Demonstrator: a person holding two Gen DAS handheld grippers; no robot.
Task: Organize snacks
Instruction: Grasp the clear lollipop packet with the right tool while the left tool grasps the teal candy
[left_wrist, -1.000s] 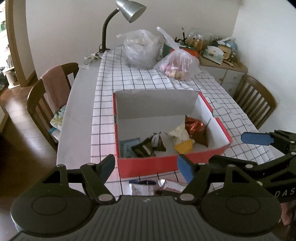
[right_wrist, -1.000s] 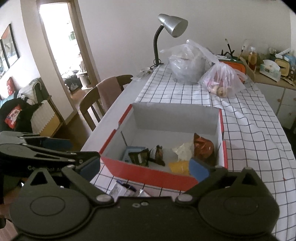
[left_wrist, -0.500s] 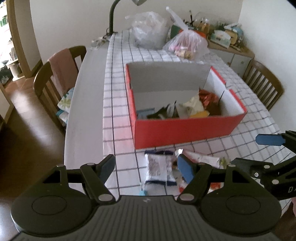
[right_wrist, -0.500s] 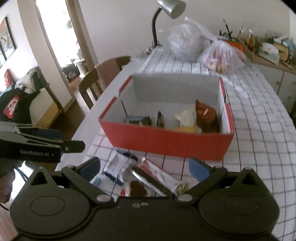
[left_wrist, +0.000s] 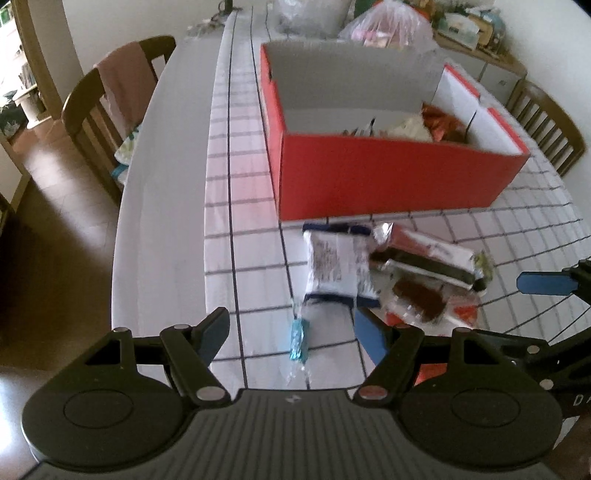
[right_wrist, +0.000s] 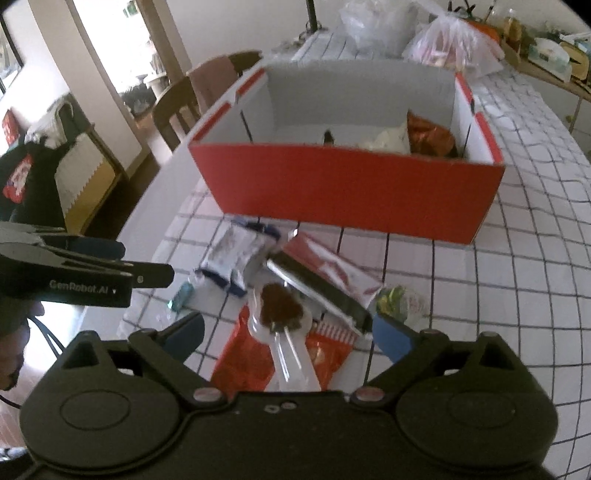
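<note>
A red box (left_wrist: 388, 181) holds several snacks and stands on the checked cloth; it also shows in the right wrist view (right_wrist: 347, 192). Loose snacks lie in front of it: a white and blue packet (left_wrist: 338, 267), a small teal candy (left_wrist: 298, 338), a dark bar (right_wrist: 319, 293), a red and white wrapper (right_wrist: 332, 264) and a clear packet with a brown snack (right_wrist: 280, 306) on a red bag (right_wrist: 243, 363). My left gripper (left_wrist: 291, 338) is open above the teal candy. My right gripper (right_wrist: 288, 334) is open above the brown snack packet.
Plastic bags (right_wrist: 452, 48) and a lamp base stand behind the box. Wooden chairs (left_wrist: 110, 110) stand at the table's left side and another (left_wrist: 546, 129) at the right. A cluttered sideboard (right_wrist: 550, 55) is at the far right. The table's left edge (left_wrist: 129, 206) is bare white.
Both grippers have pulled back from the box and lowered toward the loose snacks in front of it. Both stay open and empty.
</note>
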